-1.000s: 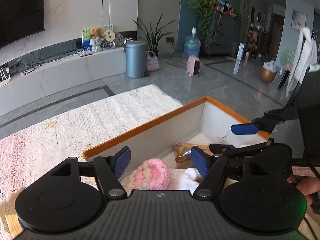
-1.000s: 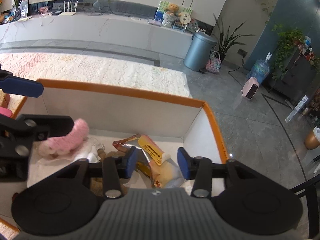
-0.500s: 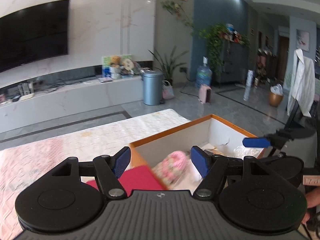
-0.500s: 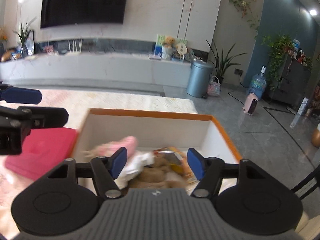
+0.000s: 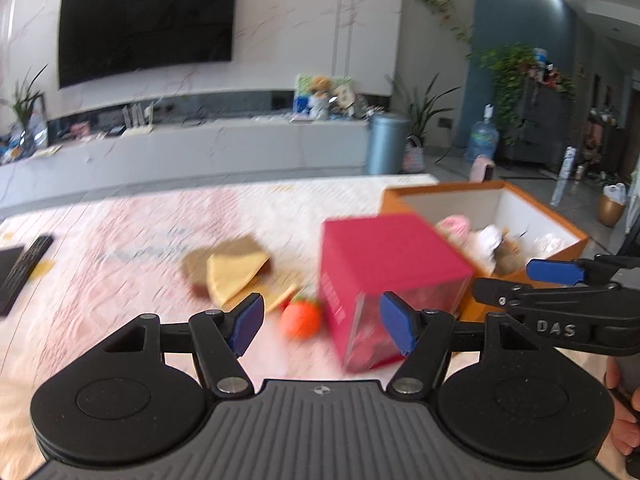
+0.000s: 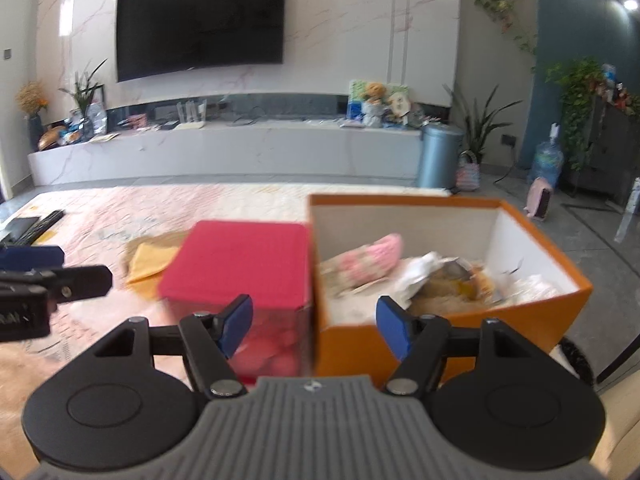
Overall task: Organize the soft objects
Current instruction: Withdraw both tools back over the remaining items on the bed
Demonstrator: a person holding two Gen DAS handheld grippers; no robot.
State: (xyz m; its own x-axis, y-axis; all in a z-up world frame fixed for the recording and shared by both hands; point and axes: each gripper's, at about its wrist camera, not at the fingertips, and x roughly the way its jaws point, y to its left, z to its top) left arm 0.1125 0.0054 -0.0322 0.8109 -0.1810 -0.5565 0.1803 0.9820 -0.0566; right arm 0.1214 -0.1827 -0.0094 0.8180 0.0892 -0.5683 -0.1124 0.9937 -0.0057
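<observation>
An orange box [image 6: 404, 336] with white inner walls stands on the table and holds a pink knitted toy [image 6: 370, 260], a brown plush and crumpled wrappers. It also shows in the left wrist view [image 5: 560, 222]. A red-lidded clear box [image 5: 384, 256] stands left of it, also in the right wrist view [image 6: 240, 260]. A soft brown and yellow sandwich toy [image 5: 230, 266] and an orange strawberry toy [image 5: 301, 318] lie on the cloth. My left gripper [image 5: 322, 326] is open and empty, above the strawberry. My right gripper [image 6: 314, 326] is open and empty, before the two boxes.
A pale lace cloth [image 5: 120, 248] covers the table. A black remote [image 5: 24, 268] lies at its left edge. Beyond are a TV wall, a low white cabinet [image 6: 240, 152], a blue bin [image 6: 438, 156] and plants.
Both grippers have pulled back and up out of the orange box and turned left. The red-lidded box, sandwich toy and strawberry toy have come into view.
</observation>
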